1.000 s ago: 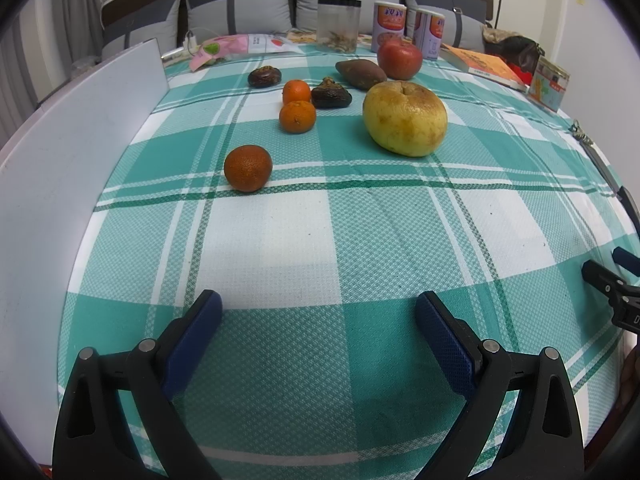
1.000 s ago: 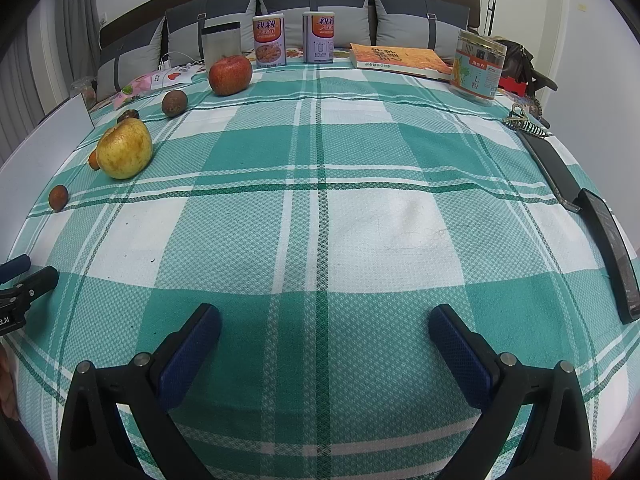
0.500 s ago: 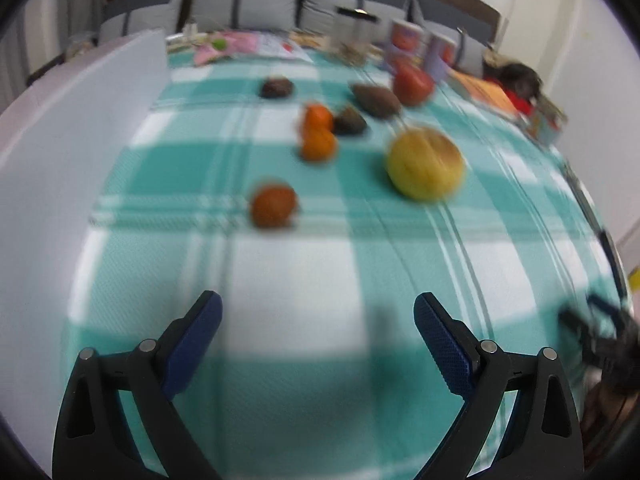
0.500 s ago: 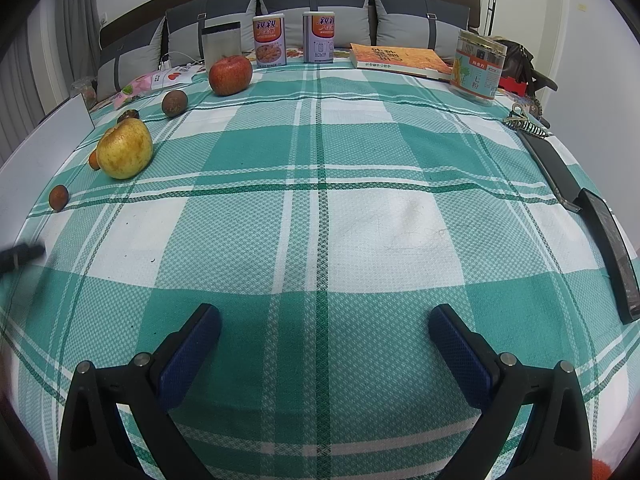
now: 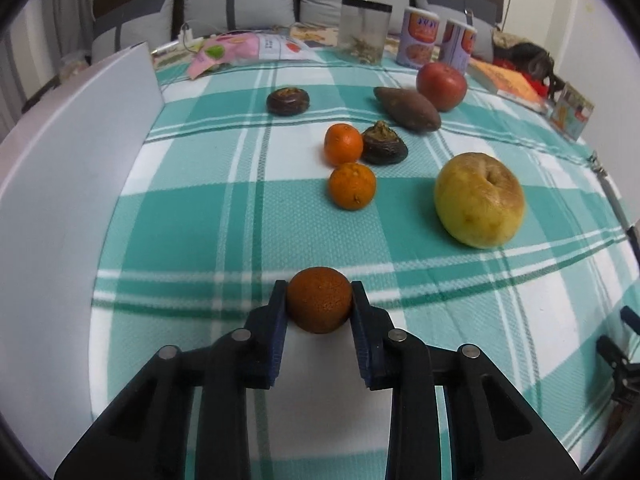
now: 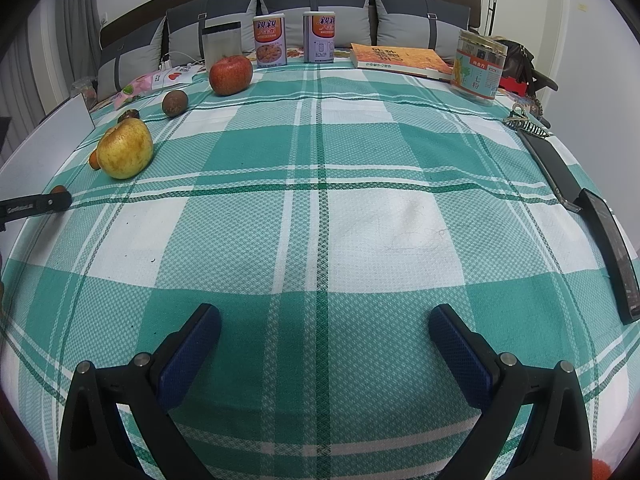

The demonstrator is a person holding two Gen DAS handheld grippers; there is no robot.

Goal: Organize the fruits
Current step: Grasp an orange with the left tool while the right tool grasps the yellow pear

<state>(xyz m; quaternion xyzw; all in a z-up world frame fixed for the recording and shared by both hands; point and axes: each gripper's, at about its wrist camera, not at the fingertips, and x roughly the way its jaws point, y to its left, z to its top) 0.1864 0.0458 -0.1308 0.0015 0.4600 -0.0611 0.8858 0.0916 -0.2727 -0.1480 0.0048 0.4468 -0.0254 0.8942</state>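
Note:
In the left wrist view my left gripper (image 5: 319,293) is closing, and its blue pads press on both sides of a dark orange tangerine (image 5: 319,300) on the green plaid cloth. Beyond it lie two brighter tangerines (image 5: 352,186) (image 5: 343,144), two dark brown fruits (image 5: 384,145) (image 5: 288,101), a brown sweet potato (image 5: 408,109), a red apple (image 5: 441,80) and a big yellow pear (image 5: 479,200). My right gripper (image 6: 325,332) stands open over bare cloth with nothing between its fingers, far to the right of the fruit.
A white board (image 5: 72,184) runs along the left edge of the cloth. At the back stand two printed cans (image 6: 270,42), a clear jar (image 5: 365,26), a book (image 6: 400,60) and a labelled jar (image 6: 478,66). Long dark flat objects (image 6: 608,232) lie along the right edge.
My left gripper moved forward to the nearest tangerine and its jaws came together on it. The right gripper stayed where it was, open.

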